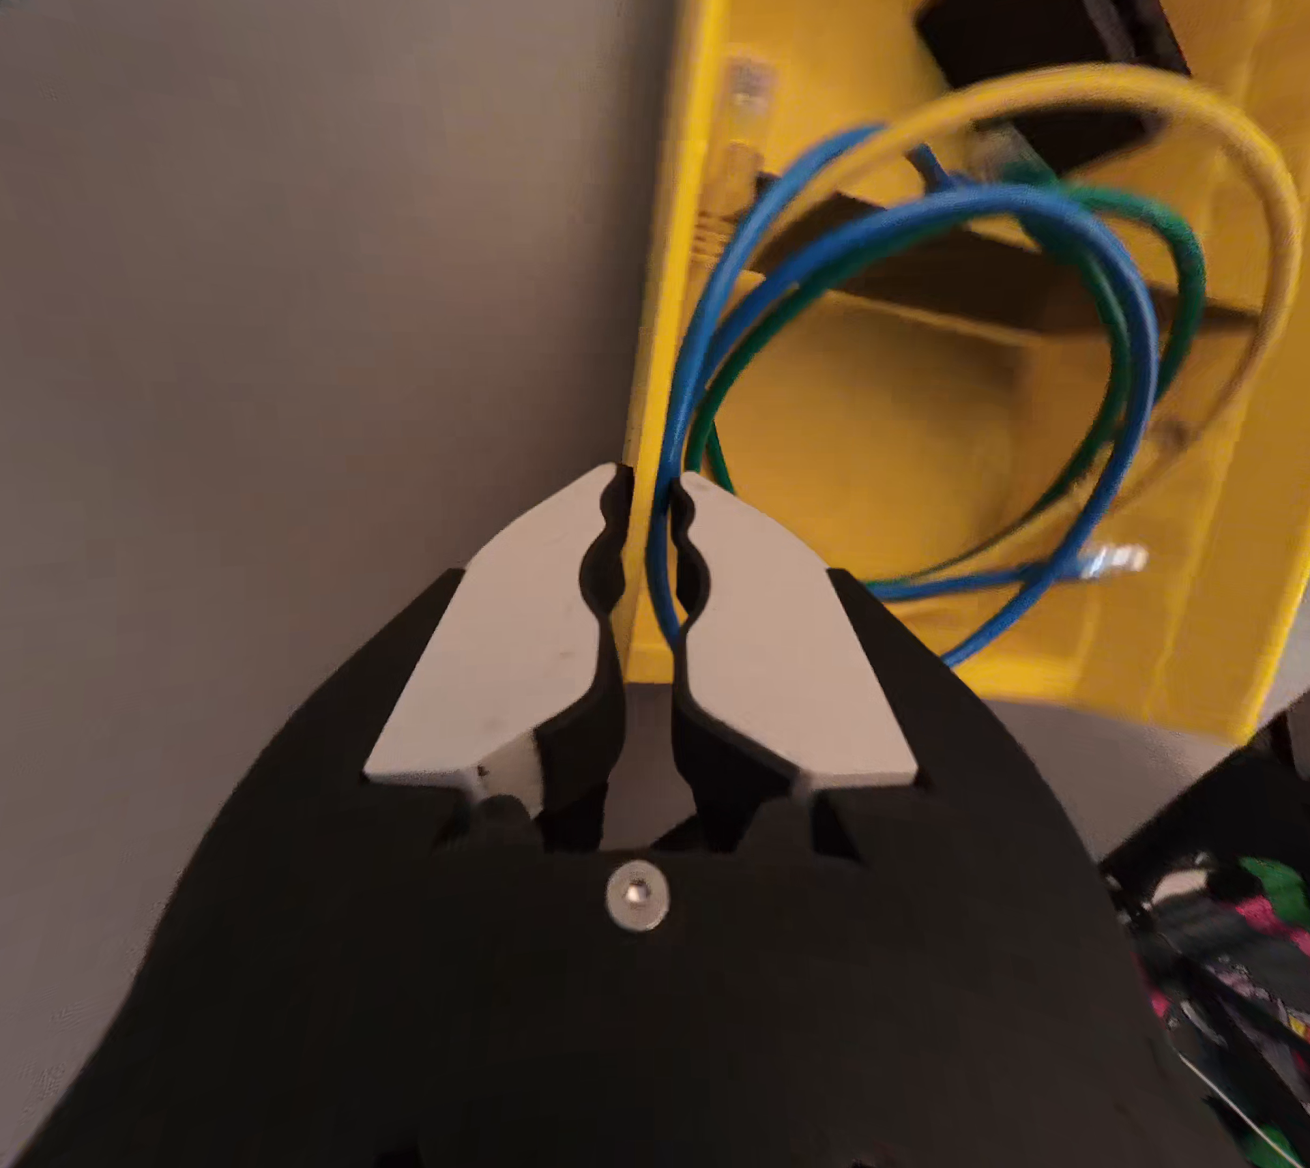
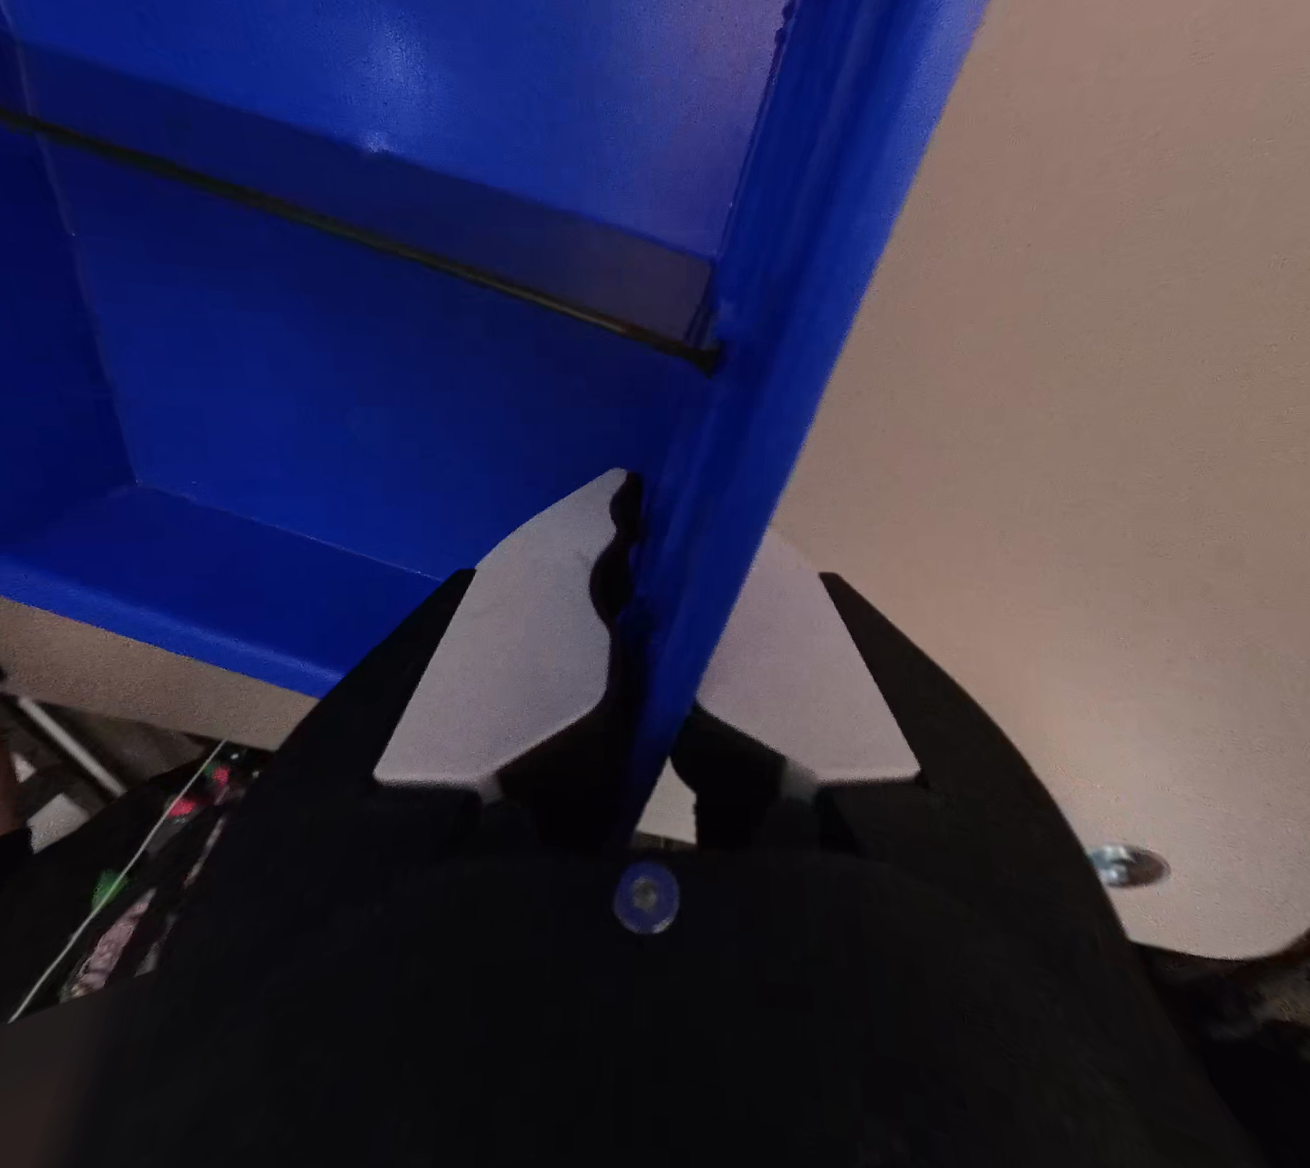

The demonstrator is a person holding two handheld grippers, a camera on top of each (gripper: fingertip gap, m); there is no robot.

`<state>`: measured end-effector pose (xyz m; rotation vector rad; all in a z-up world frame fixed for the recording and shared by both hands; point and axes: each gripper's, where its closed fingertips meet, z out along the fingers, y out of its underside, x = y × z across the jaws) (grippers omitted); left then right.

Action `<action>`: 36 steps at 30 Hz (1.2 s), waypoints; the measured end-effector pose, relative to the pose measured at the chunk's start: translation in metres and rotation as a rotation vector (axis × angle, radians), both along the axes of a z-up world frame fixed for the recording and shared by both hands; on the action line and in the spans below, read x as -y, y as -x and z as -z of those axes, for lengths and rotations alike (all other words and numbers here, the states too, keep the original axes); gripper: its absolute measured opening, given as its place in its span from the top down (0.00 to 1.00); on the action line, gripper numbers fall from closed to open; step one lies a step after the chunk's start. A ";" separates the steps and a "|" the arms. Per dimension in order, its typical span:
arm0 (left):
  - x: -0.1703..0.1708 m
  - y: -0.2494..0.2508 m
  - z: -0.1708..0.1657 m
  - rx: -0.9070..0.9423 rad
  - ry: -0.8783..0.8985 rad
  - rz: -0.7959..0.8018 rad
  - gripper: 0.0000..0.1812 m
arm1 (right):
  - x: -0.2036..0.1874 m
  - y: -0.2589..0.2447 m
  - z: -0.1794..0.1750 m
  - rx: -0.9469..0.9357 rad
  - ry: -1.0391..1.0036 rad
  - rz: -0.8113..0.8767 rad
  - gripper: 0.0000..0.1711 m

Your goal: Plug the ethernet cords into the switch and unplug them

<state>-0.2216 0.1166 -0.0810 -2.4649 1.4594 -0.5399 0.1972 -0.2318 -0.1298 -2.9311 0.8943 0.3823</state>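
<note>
Grey table [image 1: 283,283] under yellow bin [image 1: 886,460]

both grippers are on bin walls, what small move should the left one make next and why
Probably ease the left gripper open. Its jaws straddle the yellow bin wall with a blue cord caught alongside, and no cord reaches the black switch. The right gripper clamps the blue bin.

a black box-shaped network switch [image 1: 1049,7] lies in the yellow bin; looped blue [image 1: 921,227], green [image 1: 1162,255] and yellow [image 1: 1134,102] ethernet cords lie in front of it.
</note>
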 end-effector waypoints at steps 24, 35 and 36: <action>-0.067 0.221 -0.003 -0.054 -0.032 -0.330 0.94 | 0.009 -0.045 0.015 0.084 0.051 0.114 0.96; -0.057 0.224 -0.003 -0.078 -0.091 -0.174 0.92 | 0.010 -0.058 0.015 0.084 0.044 0.085 0.96; -0.060 0.227 -0.003 -0.083 -0.095 -0.193 0.92 | 0.010 -0.060 0.015 0.090 0.045 0.084 0.96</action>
